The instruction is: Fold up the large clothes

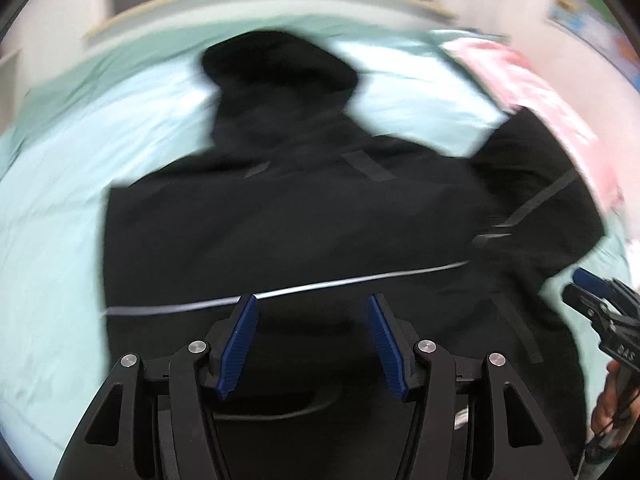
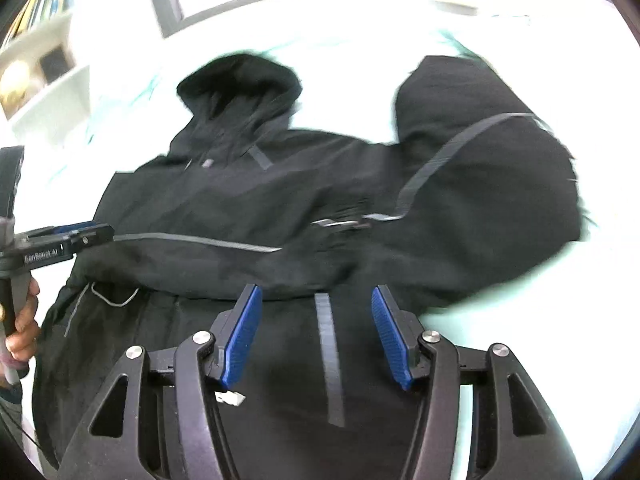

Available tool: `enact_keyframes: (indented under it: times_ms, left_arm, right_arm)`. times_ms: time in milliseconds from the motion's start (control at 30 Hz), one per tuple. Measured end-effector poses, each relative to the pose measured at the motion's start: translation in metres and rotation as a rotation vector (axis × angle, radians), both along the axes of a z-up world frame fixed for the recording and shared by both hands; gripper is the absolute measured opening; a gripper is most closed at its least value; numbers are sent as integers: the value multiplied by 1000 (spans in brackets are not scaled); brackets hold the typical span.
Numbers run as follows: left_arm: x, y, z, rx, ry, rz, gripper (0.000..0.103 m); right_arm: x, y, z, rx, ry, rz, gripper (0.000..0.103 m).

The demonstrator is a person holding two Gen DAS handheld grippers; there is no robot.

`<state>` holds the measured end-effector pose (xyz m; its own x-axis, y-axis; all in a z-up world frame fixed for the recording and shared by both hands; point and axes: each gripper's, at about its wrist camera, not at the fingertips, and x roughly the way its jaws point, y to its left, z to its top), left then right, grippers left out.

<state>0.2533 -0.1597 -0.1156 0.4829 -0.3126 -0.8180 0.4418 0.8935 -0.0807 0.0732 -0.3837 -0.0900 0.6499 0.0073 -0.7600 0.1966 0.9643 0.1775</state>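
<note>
Left gripper [image 1: 312,344]: blue-padded fingers spread wide, nothing between them, hovering over the lower body of the jacket.
Right gripper [image 2: 318,336]: fingers likewise apart and empty, above the hem end, where a grey tape strip [image 2: 330,360] runs between them underneath.
Hooded jacket [image 2: 280,200]: black, spread on the bed, hood [image 1: 276,68] pointing away towards the window; one sleeve [image 2: 480,168] is bent in over the right side; the other side appears already folded in.
Handling: probably soft, bulky and fairly light shell cloth that will slump and slide; the smooth surface may slip between pads, so pinching a doubled edge is likely safer.
Where to grip: hem corners or the sleeve cuff look best; seams and taped strips give firmer cloth.
Bed sheet [image 1: 52,184]: pale mint, under everything.
Pink blanket [image 1: 540,92]: at the right edge of the bed, touching the sleeve.
Writing: "GenRobot-AI" on the left gripper's side in the right wrist view; a blurred marking on the right gripper's body cannot be read; the jacket's chest logo [image 2: 340,222] is illegible.
</note>
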Motion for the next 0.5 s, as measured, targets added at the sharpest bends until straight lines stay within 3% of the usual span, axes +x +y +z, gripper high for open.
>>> enact_keyframes:
  times_ms: [133,233,300,400,433,500]
  left_arm:
    - [-15,-82,6,-37,-25,-108,58]
    - [-20,-128,-5,-94,1,-133,58]
    - [-18,-148,-21,-142,44,-137,58]
    - [-9,-175,-53,-134,94,-132,58]
    - [-4,-184,-73,-134,150,-139,58]
    - [2,-194,-99,-117,192,-141,65]
  right_arm:
    - [-26,-57,12,23,-38,-95,60]
    - [-46,-106,16,61,-56,-168,60]
    - [-58,-142,13,74,-51,-230,61]
    - [-68,-188,6,106,-53,-303,62]
    - [-72,-200,5,128,-58,-318,63]
    - [-75,-232,-3,204,-80,-357,63]
